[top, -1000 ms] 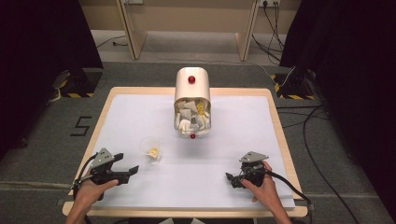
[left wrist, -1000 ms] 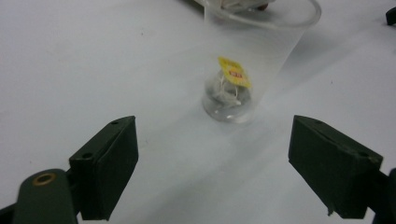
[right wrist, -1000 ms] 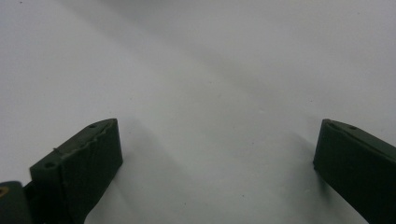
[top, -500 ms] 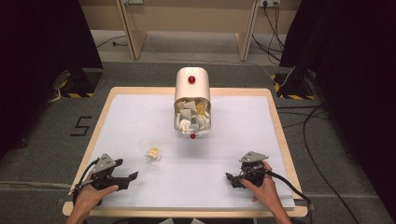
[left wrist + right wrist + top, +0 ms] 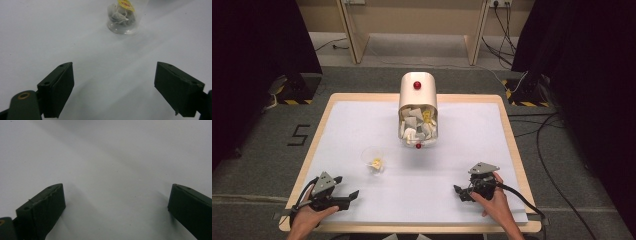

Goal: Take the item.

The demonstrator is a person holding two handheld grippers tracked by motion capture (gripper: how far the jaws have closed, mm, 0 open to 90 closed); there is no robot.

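A clear plastic cup [image 5: 375, 161] lies left of the table's middle with a tea bag and its yellow tag inside. In the left gripper view the cup [image 5: 121, 16] is far ahead of the jaws, on the white table cover. My left gripper [image 5: 347, 186] rests near the front left corner, open and empty, its jaws [image 5: 113, 67] spread wide. Over at the front right my right gripper [image 5: 460, 193] is also open, with bare white surface between its jaws [image 5: 117, 187].
A cream dispenser [image 5: 417, 92] with a red knob stands at the back middle; its clear lower part [image 5: 418, 127] holds several tea bags. The table's wooden rim [image 5: 512, 145] borders the white cover. Cables run over the floor to the right.
My left gripper has drawn back a little toward the front edge. The right gripper, the cup and the dispenser have not moved.
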